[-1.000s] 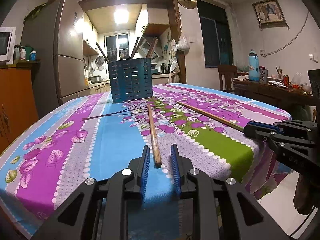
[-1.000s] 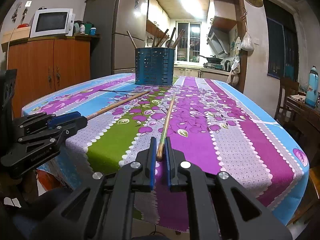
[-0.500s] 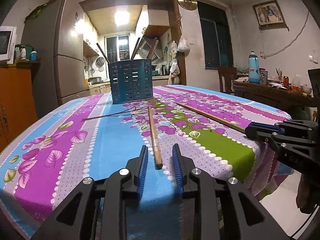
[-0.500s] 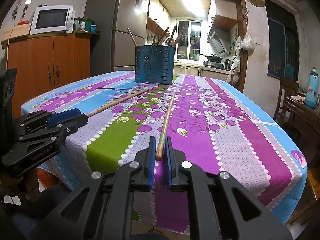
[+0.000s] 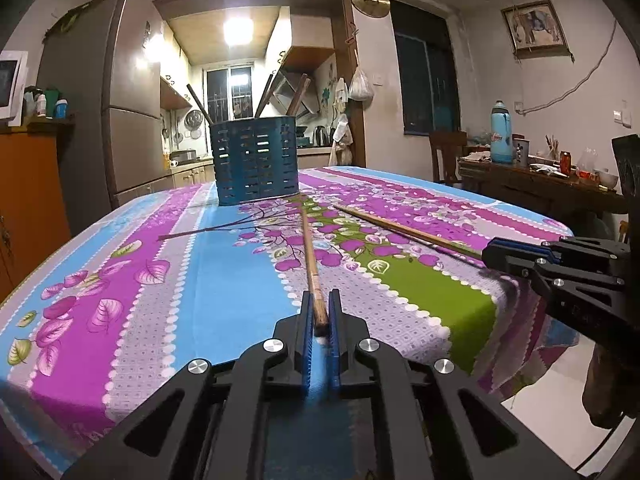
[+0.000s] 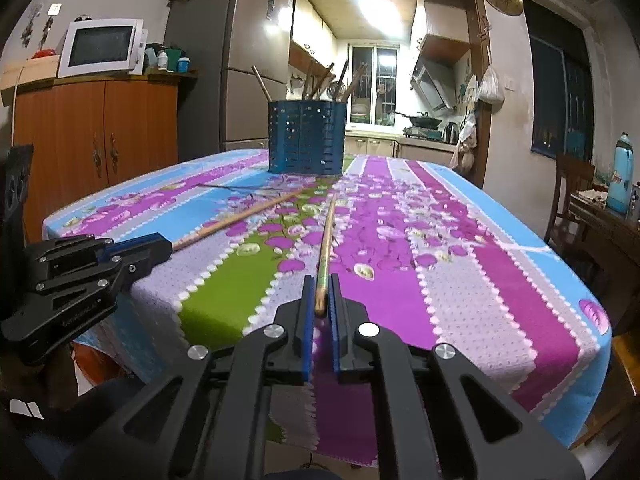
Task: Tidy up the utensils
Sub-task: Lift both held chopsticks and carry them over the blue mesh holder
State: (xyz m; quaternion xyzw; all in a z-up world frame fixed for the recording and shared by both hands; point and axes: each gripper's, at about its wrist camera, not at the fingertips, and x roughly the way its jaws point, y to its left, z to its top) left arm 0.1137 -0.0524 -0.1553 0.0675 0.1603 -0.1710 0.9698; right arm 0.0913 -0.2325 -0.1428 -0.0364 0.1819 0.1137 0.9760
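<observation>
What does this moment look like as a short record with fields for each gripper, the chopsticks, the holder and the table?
left gripper: shut on left chopstick, gripping its near end
right gripper: shut on right chopstick, gripping its near end
chopsticks: both lie along the tablecloth, far ends pointing toward the holder
utensil holder: blue, slotted, upright at the far end, several utensils already standing in it
table: covered by a floral striped cloth in purple, blue and green
</observation>
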